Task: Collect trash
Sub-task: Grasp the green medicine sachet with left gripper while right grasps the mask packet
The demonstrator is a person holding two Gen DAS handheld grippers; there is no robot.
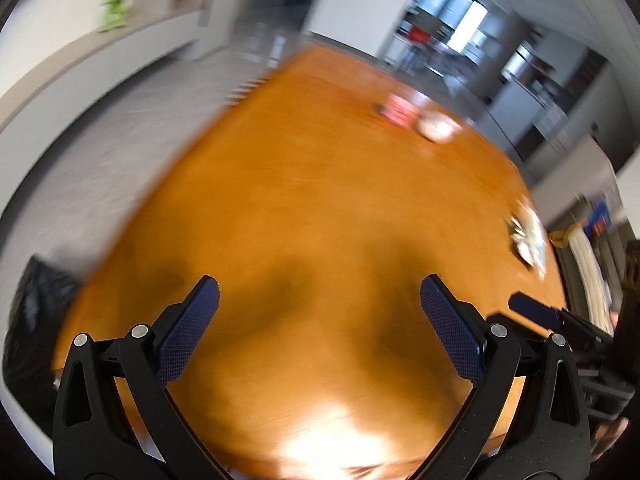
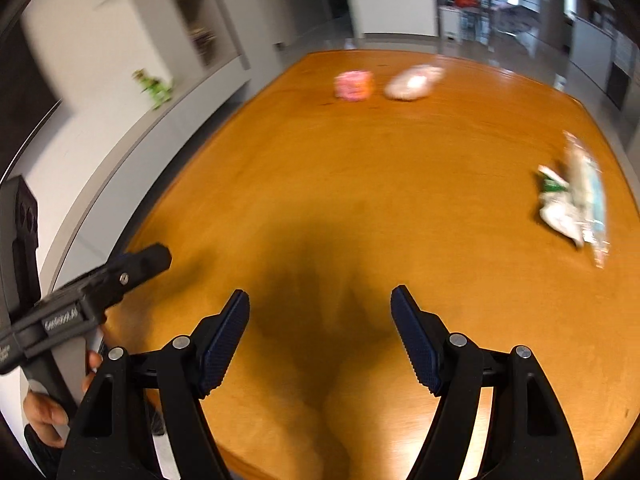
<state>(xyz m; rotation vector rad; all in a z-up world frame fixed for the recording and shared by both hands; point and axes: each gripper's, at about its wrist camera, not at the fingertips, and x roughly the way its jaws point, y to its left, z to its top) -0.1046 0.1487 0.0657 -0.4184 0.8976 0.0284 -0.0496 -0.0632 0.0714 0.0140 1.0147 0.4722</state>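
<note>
Trash lies on an orange wooden table [image 2: 320,184]. A pink crumpled packet [image 2: 354,85] and a pale crumpled wrapper [image 2: 412,82] sit at the far end; both also show blurred in the left wrist view, pink packet [image 1: 396,109], pale wrapper [image 1: 437,128]. A white-green wrapper with clear plastic [image 2: 572,196] lies at the right edge, seen too in the left wrist view [image 1: 528,236]. My left gripper [image 1: 319,300] is open and empty above the near table. My right gripper [image 2: 320,312] is open and empty, to the right of the left one.
A black trash bag [image 1: 32,320] sits off the table's left edge. A low white ledge with a green plant [image 2: 154,86] runs along the left wall. Grey floor surrounds the table; shelves and glass partitions stand behind.
</note>
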